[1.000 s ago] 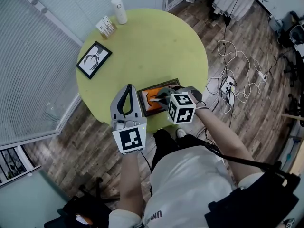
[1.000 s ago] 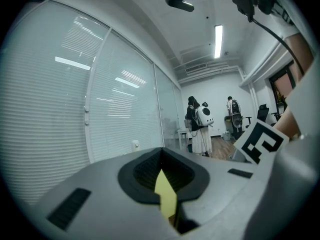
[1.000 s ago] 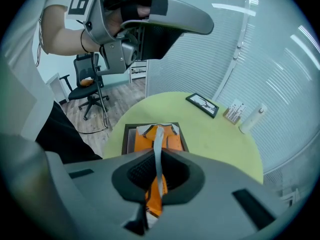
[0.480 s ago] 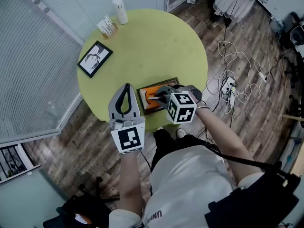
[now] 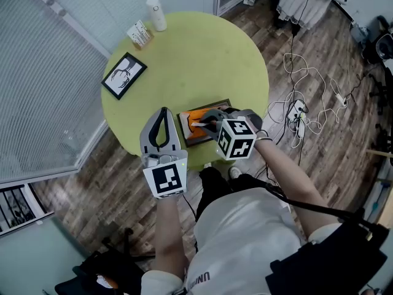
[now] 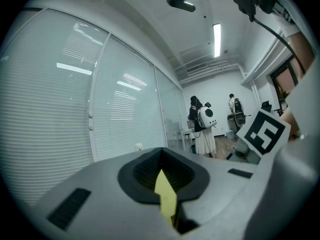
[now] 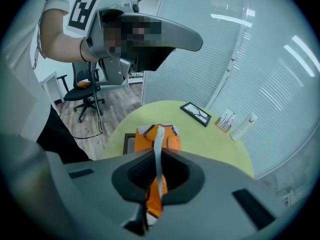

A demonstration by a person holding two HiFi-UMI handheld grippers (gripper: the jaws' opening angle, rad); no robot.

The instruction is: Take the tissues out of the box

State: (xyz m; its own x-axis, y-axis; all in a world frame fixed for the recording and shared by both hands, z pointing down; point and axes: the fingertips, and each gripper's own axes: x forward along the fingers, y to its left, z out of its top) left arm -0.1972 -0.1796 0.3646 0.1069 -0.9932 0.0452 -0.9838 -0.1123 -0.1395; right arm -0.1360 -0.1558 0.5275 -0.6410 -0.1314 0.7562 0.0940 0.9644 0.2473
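Fingers of right gripper, head view: clamping on white tissue over orange box near table edge. Left gripper view: pressing together, empty. Right gripper view: handling soft, v. light, tear-prone tissue; prob. gripping low, near slot.

box: table near edge | frame: left | bottle: far edge

The table top looks smooth and matt, the floor wood-grained, the tissue thin soft paper.
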